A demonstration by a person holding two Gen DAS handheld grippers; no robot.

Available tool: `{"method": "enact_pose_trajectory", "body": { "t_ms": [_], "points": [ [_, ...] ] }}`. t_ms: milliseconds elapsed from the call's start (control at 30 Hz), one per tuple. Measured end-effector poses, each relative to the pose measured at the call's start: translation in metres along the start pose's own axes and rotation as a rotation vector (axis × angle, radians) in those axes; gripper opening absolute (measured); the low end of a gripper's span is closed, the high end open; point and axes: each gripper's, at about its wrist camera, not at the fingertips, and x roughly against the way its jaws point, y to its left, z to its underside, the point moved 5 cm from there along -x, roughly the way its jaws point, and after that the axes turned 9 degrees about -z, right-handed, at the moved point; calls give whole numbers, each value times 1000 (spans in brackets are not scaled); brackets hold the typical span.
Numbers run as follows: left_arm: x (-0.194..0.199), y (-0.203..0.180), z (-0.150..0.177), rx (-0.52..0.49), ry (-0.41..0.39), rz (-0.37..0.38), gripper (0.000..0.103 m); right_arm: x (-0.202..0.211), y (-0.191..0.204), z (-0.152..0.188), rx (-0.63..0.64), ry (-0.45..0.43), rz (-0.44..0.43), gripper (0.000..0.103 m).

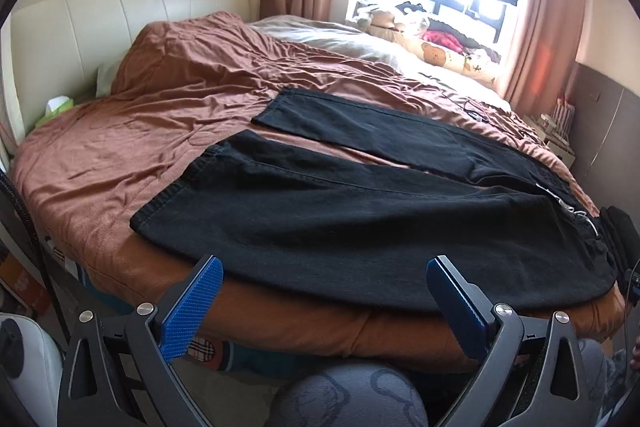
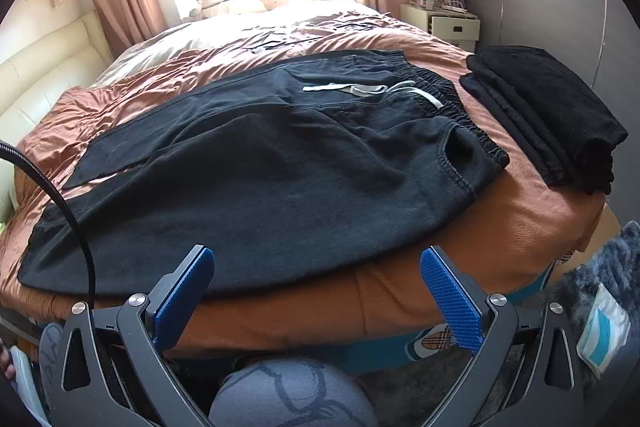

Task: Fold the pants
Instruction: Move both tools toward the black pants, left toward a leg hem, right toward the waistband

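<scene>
The black drawstring pants (image 1: 360,211) lie spread flat on the brown bedspread (image 1: 120,147), legs apart, near the bed's front edge. The left gripper (image 1: 322,303) and the right gripper (image 2: 316,291) hover just before that edge, both with jaws wide apart and holding nothing. A folded black stack (image 2: 552,115) sits beside the waistband (image 2: 456,107).

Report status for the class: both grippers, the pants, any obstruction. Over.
Left gripper open, right gripper open, both empty. Black drawstring cotton pants spread flat, unfolded, on brown bedspread. Folded black clothes stack beside waistband, apart.
</scene>
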Motion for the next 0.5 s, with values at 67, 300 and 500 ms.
{"method": "enact_pose_trajectory", "body": {
  "t_ms": [67, 300, 500],
  "points": [
    [-7, 10, -2, 19, 7, -6, 103, -3, -9, -2, -19, 4, -2, 103],
    [-31, 49, -7, 81, 32, -56, 102, -18, -27, -8, -53, 15, 1, 103],
    [-54, 79, -6, 145, 76, -94, 94, -30, -43, -11, -69, 25, 13, 103]
  ]
}}
